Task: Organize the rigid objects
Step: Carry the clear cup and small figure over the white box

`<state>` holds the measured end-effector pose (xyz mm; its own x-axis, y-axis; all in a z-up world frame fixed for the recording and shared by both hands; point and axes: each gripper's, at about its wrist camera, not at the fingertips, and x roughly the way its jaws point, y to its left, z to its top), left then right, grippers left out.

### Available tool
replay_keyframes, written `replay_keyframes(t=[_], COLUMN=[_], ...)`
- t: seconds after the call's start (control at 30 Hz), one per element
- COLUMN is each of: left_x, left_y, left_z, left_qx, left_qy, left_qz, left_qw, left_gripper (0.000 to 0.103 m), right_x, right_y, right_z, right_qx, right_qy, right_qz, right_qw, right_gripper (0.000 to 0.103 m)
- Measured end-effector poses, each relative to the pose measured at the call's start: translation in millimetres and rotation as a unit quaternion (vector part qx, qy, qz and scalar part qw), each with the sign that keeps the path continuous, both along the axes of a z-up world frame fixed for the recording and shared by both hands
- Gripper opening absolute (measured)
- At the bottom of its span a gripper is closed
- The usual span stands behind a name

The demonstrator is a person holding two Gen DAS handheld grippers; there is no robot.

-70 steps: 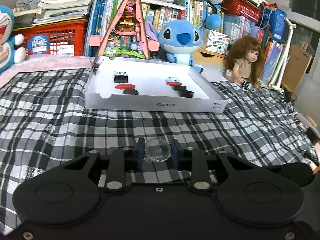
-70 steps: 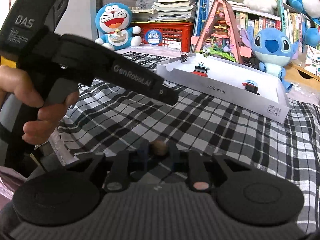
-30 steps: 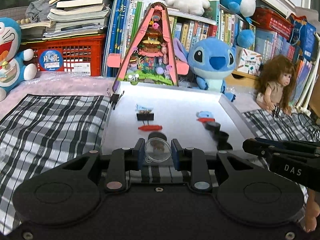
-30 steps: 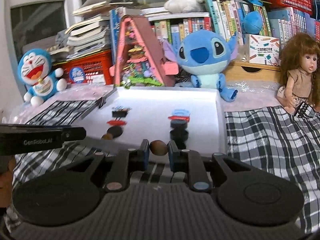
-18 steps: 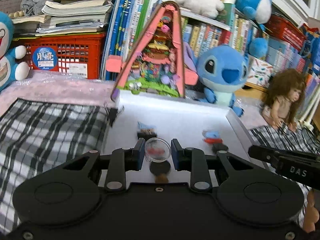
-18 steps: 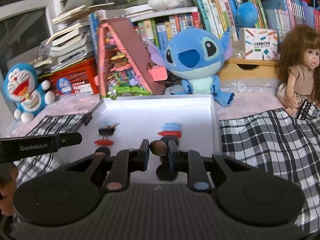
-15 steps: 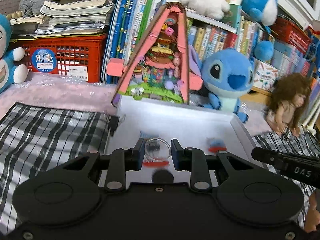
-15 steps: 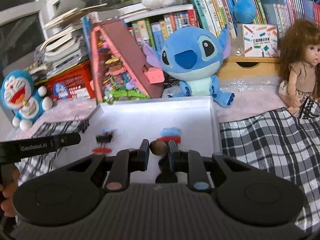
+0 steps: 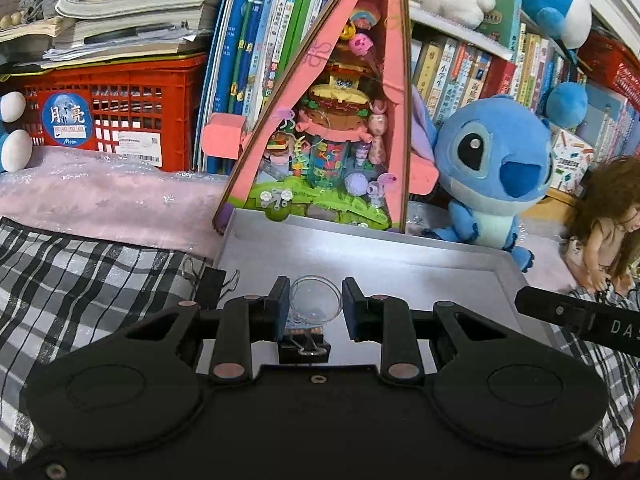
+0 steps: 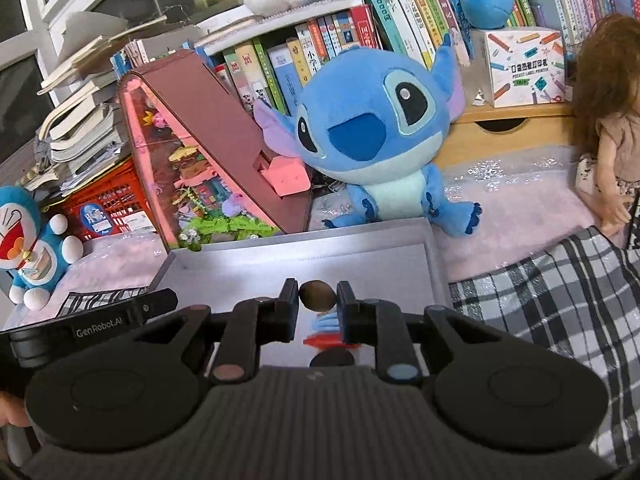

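Left gripper (image 9: 315,307): jaws pinch a clear plastic dome (image 9: 316,301), held above the floor of the white tray (image 9: 400,256). Directly below the dome, a black binder clip (image 9: 304,350) with a pale blue patterned top lies on the tray floor (partly hidden by the gripper body). A second black clip (image 9: 211,284) is fixed on the tray's left rim.

Right gripper (image 10: 318,300): jaws pinch a small brown rounded object (image 10: 317,295), also held over the tray (image 10: 434,256). Beneath it on the tray floor lie a light blue piece (image 10: 325,323), a red piece (image 10: 326,342) just in front of it, and a dark round disc (image 10: 334,359) nearest the camera.

Surroundings: tray rests on a black-and-white plaid cloth (image 9: 80,280). Behind the tray's far wall stand a pink triangular diorama (image 9: 332,128) and a blue Stitch plush (image 9: 496,168). A doll (image 10: 608,120) sits to the right, a red crate (image 9: 112,116) and a Doraemon plush (image 10: 28,236) to the left, with shelved books (image 10: 320,48) at the rear.
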<state>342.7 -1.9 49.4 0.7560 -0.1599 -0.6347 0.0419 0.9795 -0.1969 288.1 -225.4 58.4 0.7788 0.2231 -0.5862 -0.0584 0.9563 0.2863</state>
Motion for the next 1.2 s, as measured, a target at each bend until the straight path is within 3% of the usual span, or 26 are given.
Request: replay_keyframes(t=[0.5,1.2], left_x=[16,19], left_y=[-9,-15], left_z=[-27,-34], left_qx=[0.02,0.033], left_qy=[0.009,0.009], left_qz=[0.003,0.001], left_qw=[0.9998,0.9994], left_gripper=[0.026,0.026], right_x=[31,45], right_y=[11,21], right_z=[-28,-43], right_qx=[-0.013,-0.039], right_qy=[0.017,0.032], right_qz=[-0.004,-0.009], right_qw=[1.0,0.999], right_gripper=[0.025,0.025])
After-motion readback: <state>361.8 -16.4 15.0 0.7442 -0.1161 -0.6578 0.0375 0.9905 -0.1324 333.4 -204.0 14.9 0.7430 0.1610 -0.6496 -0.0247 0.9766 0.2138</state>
